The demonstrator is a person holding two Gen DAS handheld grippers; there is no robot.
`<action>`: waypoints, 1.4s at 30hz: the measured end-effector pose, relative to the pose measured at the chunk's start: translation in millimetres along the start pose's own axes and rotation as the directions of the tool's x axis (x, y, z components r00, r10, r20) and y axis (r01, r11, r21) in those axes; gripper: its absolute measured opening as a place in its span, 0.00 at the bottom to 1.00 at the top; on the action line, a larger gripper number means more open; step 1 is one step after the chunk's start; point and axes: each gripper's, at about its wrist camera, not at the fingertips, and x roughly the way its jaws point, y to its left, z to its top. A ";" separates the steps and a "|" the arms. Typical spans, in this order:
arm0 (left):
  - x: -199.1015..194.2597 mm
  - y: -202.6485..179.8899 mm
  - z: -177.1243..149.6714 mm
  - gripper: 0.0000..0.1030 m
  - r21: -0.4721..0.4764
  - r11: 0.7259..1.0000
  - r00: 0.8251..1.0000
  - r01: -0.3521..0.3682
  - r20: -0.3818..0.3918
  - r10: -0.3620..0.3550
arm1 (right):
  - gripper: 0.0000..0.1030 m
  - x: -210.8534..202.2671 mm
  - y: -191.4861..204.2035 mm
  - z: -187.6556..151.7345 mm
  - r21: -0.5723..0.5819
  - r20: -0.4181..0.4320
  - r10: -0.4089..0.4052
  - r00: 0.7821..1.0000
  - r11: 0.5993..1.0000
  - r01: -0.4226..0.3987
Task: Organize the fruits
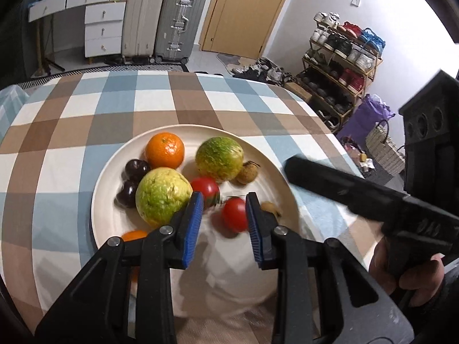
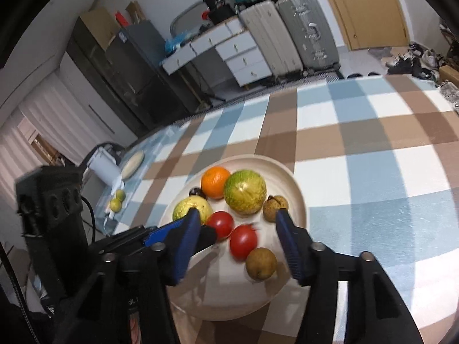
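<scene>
A cream plate [image 1: 109,172] [image 2: 298,200] on the checked tablecloth holds an orange [image 1: 164,150] [image 2: 215,182], two green-yellow fruits [image 1: 219,159] [image 1: 162,195], two dark plums [image 1: 137,169], two red tomatoes [image 1: 235,218] [image 1: 206,188], and brown round fruits [image 1: 246,173] [image 2: 261,263]. My left gripper [image 1: 224,210] is open above the plate, one tomato just inside its right finger. My right gripper [image 2: 238,226] is open over the plate, tomatoes [image 2: 243,241] between its fingers, nothing held. The right gripper's body [image 1: 358,192] shows in the left wrist view.
Another orange fruit [image 1: 134,235] lies at the plate's near-left edge, partly hidden by my left gripper. Off the table's left side, a clear sheet holds small green fruits [image 2: 117,200] and a white device [image 2: 104,167]. Suitcases, drawers and a shoe rack stand behind.
</scene>
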 end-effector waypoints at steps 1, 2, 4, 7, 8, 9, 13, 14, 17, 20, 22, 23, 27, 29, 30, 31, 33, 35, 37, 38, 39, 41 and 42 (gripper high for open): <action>-4.7 -0.3 -0.8 0.34 -0.004 1.000 1.000 0.004 0.005 -0.004 | 0.68 -8.4 -0.5 -0.9 0.007 0.025 -0.004 1.000 1.000 0.004; -11.1 -0.8 -1.8 0.37 -0.007 1.000 1.000 0.010 0.015 -0.010 | 0.70 -16.1 -0.6 -2.2 0.010 0.045 -0.005 0.999 1.000 0.004; -25.6 -2.9 -4.4 0.54 -0.007 1.000 0.999 0.002 0.039 -0.002 | 0.84 -31.2 0.4 -6.2 0.010 0.084 -0.007 0.996 1.000 0.006; -48.6 -5.5 -8.6 0.71 -0.018 1.000 0.997 -0.020 0.071 0.021 | 0.89 -58.8 6.9 -16.9 -0.013 0.157 -0.027 0.987 0.999 0.030; -57.5 -6.4 -10.4 0.75 -0.028 0.999 0.996 -0.032 0.083 0.035 | 0.90 -69.1 10.8 -21.1 -0.035 0.187 -0.031 0.982 0.999 0.039; -64.5 -6.6 -11.7 0.78 -0.034 0.999 0.995 -0.032 0.094 0.035 | 0.94 -76.4 14.2 -24.3 -0.052 0.208 -0.038 0.977 0.997 0.049; -96.5 -21.8 -18.5 0.84 0.016 0.994 0.983 -0.107 0.154 0.104 | 0.99 -110.3 30.6 -40.5 -0.102 0.303 -0.060 0.951 0.990 0.095; -104.6 -26.5 -20.9 0.86 0.030 0.991 0.977 -0.130 0.174 0.123 | 1.00 -114.9 33.5 -43.0 -0.108 0.317 -0.059 0.947 0.989 0.098; -127.9 -37.3 -28.4 0.99 0.056 0.986 0.960 -0.160 0.242 0.142 | 1.00 -130.4 46.6 -55.3 -0.147 0.358 -0.064 0.931 0.981 0.124; -151.8 -44.8 -38.2 0.99 0.052 0.979 0.933 -0.197 0.315 0.171 | 1.00 -139.1 59.2 -68.2 -0.180 0.392 -0.095 0.915 0.968 0.177; -162.5 -48.3 -42.0 0.99 0.054 0.976 0.921 -0.212 0.346 0.180 | 1.00 -144.4 68.1 -76.1 -0.201 0.419 -0.119 0.900 0.955 0.220; -171.2 -50.2 -47.0 0.99 0.056 0.974 0.907 -0.219 0.381 0.182 | 1.00 -146.5 71.3 -78.9 -0.207 0.428 -0.134 0.894 0.948 0.241; -198.9 -56.9 -59.8 0.99 0.056 0.966 0.855 -0.251 0.481 0.195 | 1.00 -158.2 86.1 -89.5 -0.228 0.470 -0.170 0.866 0.925 0.305; -210.6 -60.3 -67.0 0.99 0.061 0.961 0.836 -0.269 0.509 0.202 | 1.00 -167.8 92.7 -94.9 -0.236 0.502 -0.165 0.849 0.918 0.318; -216.0 -61.6 -71.1 0.99 0.063 0.959 0.830 -0.276 0.519 0.205 | 1.00 -171.5 95.0 -96.9 -0.239 0.514 -0.163 0.842 0.916 0.324; -220.8 -62.1 -75.0 0.99 0.065 0.960 0.828 -0.274 0.524 0.201 | 1.00 -175.2 97.8 -99.5 -0.242 0.527 -0.161 0.835 0.913 0.328; -228.0 -61.6 -80.8 0.99 0.062 0.964 0.830 -0.260 0.524 0.190 | 1.00 -181.4 102.2 -104.4 -0.250 0.550 -0.149 0.822 0.910 0.332; -235.1 -58.7 -88.3 0.99 0.052 0.967 0.832 -0.248 0.523 0.185 | 1.00 -185.1 104.5 -108.5 -0.251 0.562 -0.155 0.813 0.904 0.346; -241.0 -54.6 -95.4 0.99 0.040 0.967 0.830 -0.253 0.522 0.196 | 1.00 -188.1 105.3 -112.0 -0.250 0.569 -0.154 0.808 0.903 0.348; -243.7 -52.0 -100.4 0.99 0.031 0.964 0.825 -0.265 0.525 0.210 | 1.00 -189.5 105.4 -113.9 -0.250 0.572 -0.152 0.806 0.904 0.348; -245.3 -50.1 -102.9 0.99 0.029 0.962 0.824 -0.270 0.525 0.216 | 1.00 -190.3 104.8 -115.2 -0.252 0.576 -0.147 0.804 0.904 0.346; -247.4 -44.5 -109.4 0.99 0.018 0.960 0.819 -0.280 0.526 0.229 | 1.00 -191.8 104.5 -120.3 -0.260 0.584 -0.138 0.800 0.902 0.346; -247.6 -40.9 -112.8 0.99 0.012 0.960 0.817 -0.281 0.527 0.233 | 1.00 -192.9 104.1 -123.4 -0.266 0.589 -0.130 0.797 0.901 0.343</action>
